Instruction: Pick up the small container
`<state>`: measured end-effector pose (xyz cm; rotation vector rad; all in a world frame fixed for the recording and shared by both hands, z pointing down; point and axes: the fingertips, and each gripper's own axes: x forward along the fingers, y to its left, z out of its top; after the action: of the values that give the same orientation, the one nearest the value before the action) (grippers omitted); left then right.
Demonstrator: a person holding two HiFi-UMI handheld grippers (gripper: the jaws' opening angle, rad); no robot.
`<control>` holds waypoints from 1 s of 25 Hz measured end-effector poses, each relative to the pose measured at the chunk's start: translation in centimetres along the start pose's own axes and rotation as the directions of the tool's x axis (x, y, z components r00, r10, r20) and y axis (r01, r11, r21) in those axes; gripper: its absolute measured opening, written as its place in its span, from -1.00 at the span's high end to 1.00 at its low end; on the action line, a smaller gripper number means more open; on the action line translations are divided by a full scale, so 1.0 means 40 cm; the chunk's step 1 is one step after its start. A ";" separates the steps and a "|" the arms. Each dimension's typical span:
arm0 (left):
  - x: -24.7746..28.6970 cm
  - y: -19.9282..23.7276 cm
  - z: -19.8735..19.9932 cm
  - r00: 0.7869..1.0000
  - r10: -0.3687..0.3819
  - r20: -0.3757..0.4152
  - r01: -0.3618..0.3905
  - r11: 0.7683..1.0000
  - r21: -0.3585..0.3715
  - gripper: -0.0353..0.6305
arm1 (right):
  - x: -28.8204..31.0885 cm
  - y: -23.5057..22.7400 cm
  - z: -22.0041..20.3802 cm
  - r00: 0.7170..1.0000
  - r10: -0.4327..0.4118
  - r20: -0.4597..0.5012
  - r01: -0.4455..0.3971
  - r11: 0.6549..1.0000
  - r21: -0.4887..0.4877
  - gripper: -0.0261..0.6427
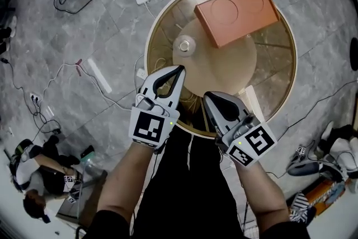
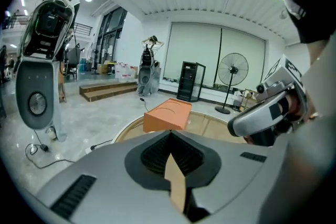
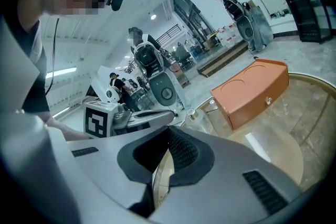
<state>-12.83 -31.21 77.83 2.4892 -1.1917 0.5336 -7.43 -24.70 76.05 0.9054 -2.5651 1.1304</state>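
With both grippers on the near side of the orange box (image 1: 236, 13), I read neither as holding anything. Left gripper (image 1: 180, 68): jaws together, tips meeting, nothing between them in its own view. Right gripper (image 1: 206, 96): same, jaws closed tip to tip, empty.

Small container (image 1: 184, 45): clear, upright, just off the box's left end, near it but not touching. It stands on the tan disc (image 1: 224, 67) of the round table (image 1: 147, 50), where the box lies flat.

Relative to the box, the left gripper is near-left, tips aimed toward the container, and the head view shows a gap between them. The right gripper is further from the box, over the table's near rim, well apart from the container. From the right gripper view the container shows left of the box, beyond the closed tips.
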 end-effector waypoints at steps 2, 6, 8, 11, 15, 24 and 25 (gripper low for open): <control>0.025 0.008 -0.013 1.000 -0.004 -0.008 0.004 1.000 0.020 0.85 | 0.008 -0.009 -0.011 1.000 0.005 0.001 -0.005 1.000 0.001 0.88; 0.060 0.036 -0.028 1.000 0.018 0.014 -0.018 1.000 -0.023 0.85 | 0.021 -0.032 -0.036 1.000 0.012 -0.008 -0.012 1.000 -0.001 0.88; 0.068 0.045 -0.028 0.998 0.036 0.047 -0.034 0.999 -0.038 0.85 | 0.027 -0.047 -0.049 1.000 0.013 -0.014 -0.013 1.000 -0.003 0.88; 0.077 0.046 -0.047 0.997 0.048 0.058 -0.045 0.998 -0.041 0.84 | 0.036 -0.069 -0.062 1.000 0.009 -0.019 -0.010 1.000 -0.004 0.88; 0.084 0.048 -0.080 0.997 0.048 0.062 -0.045 0.998 -0.054 0.59 | 0.043 -0.089 -0.072 1.000 0.010 -0.018 -0.010 1.000 -0.004 0.88; 0.141 0.078 -0.126 0.999 0.019 0.050 -0.014 0.996 -0.087 -0.10 | 0.080 -0.114 -0.086 0.999 0.014 -0.035 -0.014 1.000 -0.012 0.88; 0.150 0.078 -0.128 0.998 0.010 0.054 -0.005 0.996 -0.089 -0.17 | 0.084 -0.116 -0.088 0.999 0.015 -0.036 -0.015 1.000 -0.012 0.88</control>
<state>-12.79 -34.83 85.51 2.4392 -1.2186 0.4075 -7.51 -26.12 82.62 0.8567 -2.5511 1.1234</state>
